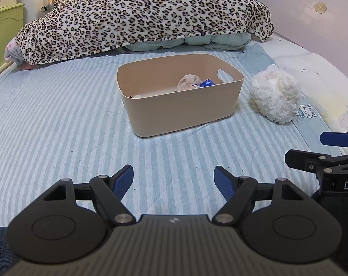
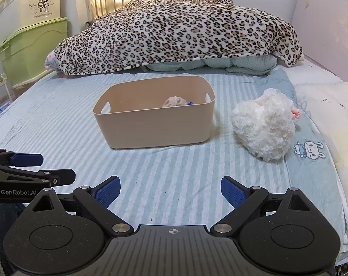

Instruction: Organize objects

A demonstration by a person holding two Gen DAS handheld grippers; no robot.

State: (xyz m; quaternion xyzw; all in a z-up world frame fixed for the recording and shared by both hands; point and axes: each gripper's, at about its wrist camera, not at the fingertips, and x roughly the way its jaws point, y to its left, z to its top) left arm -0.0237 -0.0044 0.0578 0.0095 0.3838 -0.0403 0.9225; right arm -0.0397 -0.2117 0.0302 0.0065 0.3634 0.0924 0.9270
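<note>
A beige plastic bin [image 1: 181, 112] [image 2: 155, 128] stands on the striped bed sheet [image 1: 59, 119] [image 2: 59, 124]. Inside it lie a beige cloth bundle [image 1: 187, 82] [image 2: 175, 101] and a small blue item [image 1: 207, 83] [image 2: 190, 103]. A fluffy white plush toy [image 1: 275, 95] [image 2: 266, 126] lies on the bed to the right of the bin. My left gripper [image 1: 173, 176] is open and empty, low over the sheet in front of the bin. My right gripper [image 2: 170, 186] is open and empty, beside the left one; part of it shows in the left wrist view [image 1: 335, 139].
A leopard-print blanket [image 1: 139, 16] [image 2: 178, 32] is heaped over bedding at the far end of the bed. Green and cream storage boxes [image 2: 31, 36] stand at the left of the bed. A pale headboard panel [image 1: 312, 11] lines the right side.
</note>
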